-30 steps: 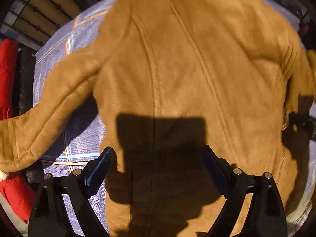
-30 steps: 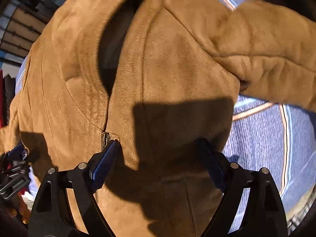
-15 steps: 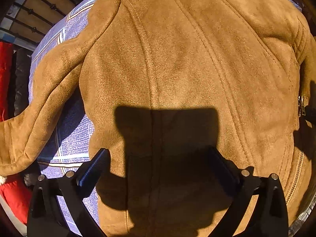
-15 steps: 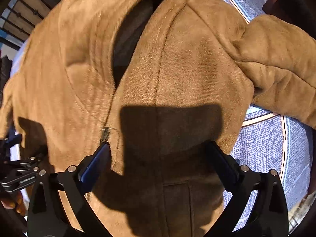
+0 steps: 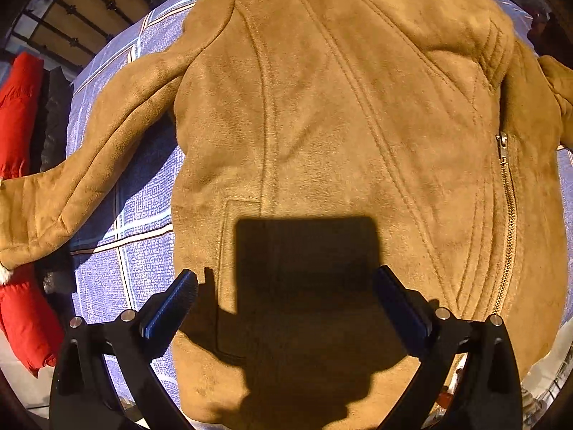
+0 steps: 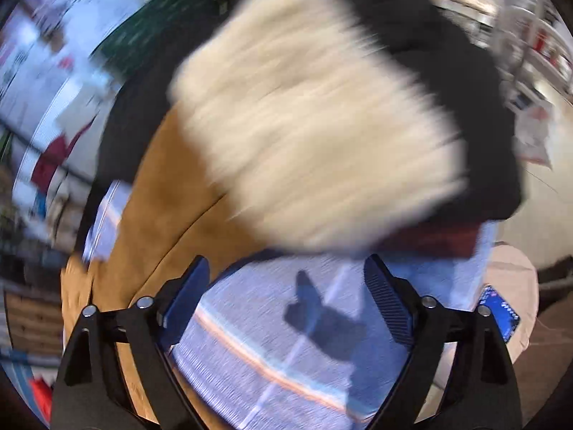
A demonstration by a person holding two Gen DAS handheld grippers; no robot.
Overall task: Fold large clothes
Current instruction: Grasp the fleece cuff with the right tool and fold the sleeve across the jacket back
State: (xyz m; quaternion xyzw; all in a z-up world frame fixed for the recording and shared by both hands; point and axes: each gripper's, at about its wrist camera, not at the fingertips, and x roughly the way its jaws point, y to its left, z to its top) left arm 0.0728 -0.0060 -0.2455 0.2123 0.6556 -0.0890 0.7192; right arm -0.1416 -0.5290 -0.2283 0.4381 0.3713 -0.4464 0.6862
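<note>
A tan suede jacket (image 5: 322, 125) lies spread on a table under a blue checked cloth (image 5: 143, 215). One sleeve (image 5: 89, 179) reaches out to the left, and the zipper (image 5: 508, 208) runs down the right side. My left gripper (image 5: 284, 274) hovers open over the jacket's lower part, with nothing between its fingers. The right wrist view is blurred. There my right gripper (image 6: 286, 261) hangs over bare cloth (image 6: 286, 340) beside a stretch of the tan jacket (image 6: 161, 197). Its jaws are closing, with nothing between them.
A cream fluffy garment (image 6: 315, 125) lies on a black one (image 6: 465, 89) just beyond my right gripper. A phone (image 6: 499, 313) with a lit screen sits at the right. Red clothes (image 5: 21, 107) and dark ones hang off the table's left edge.
The right gripper has swung fast away from the jacket's zipped front, rolling as it went, to the cream and black garments. The left gripper has drawn back a little, so more of the jacket shows.
</note>
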